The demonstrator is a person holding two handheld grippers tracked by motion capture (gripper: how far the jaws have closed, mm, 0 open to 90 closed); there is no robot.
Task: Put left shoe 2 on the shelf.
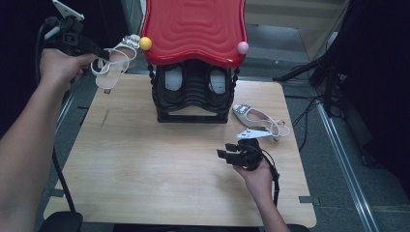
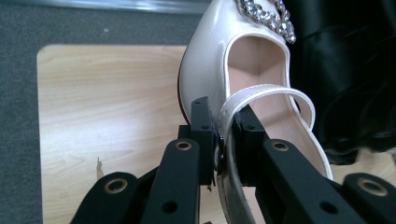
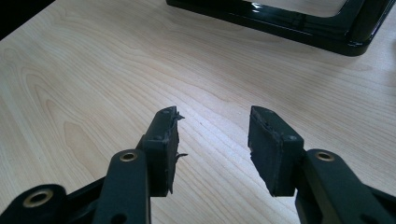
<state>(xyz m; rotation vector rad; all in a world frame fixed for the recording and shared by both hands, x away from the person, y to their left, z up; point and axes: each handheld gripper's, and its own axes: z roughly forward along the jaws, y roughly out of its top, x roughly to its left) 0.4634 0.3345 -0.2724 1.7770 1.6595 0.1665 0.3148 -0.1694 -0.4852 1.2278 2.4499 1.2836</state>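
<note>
Left gripper (image 1: 99, 54): raised above the far left corner of the table, its black jaws pinched narrow on the side wall of a glossy white heeled sandal (image 1: 116, 63); in the left gripper view the pads clamp the shoe's rim just where its thin strap begins.
Held sandal: hangs in the air off the tabletop, rhinestone-trimmed toe pointing toward the red lid, heel end toward the hand; its toe sits just beside the small yellow ball (image 1: 145, 43).
Right gripper (image 1: 227, 151): low over the near right part of the pale wooden table (image 1: 145, 164), jaws spread wide with nothing between them; the right gripper view shows bare wood grain in the gap.
Second sandal (image 1: 258, 118): a matching white shoe with a jewelled toe lies on the table to the right of the rack, just beyond the right gripper, untouched.
Rack (image 1: 193, 94): a black ribbed plastic stand at the far middle of the table, two openings in its front, topped by a wavy red plastic lid (image 1: 193, 29).
Pink ball (image 1: 242, 47): sits at the lid's right front corner.
</note>
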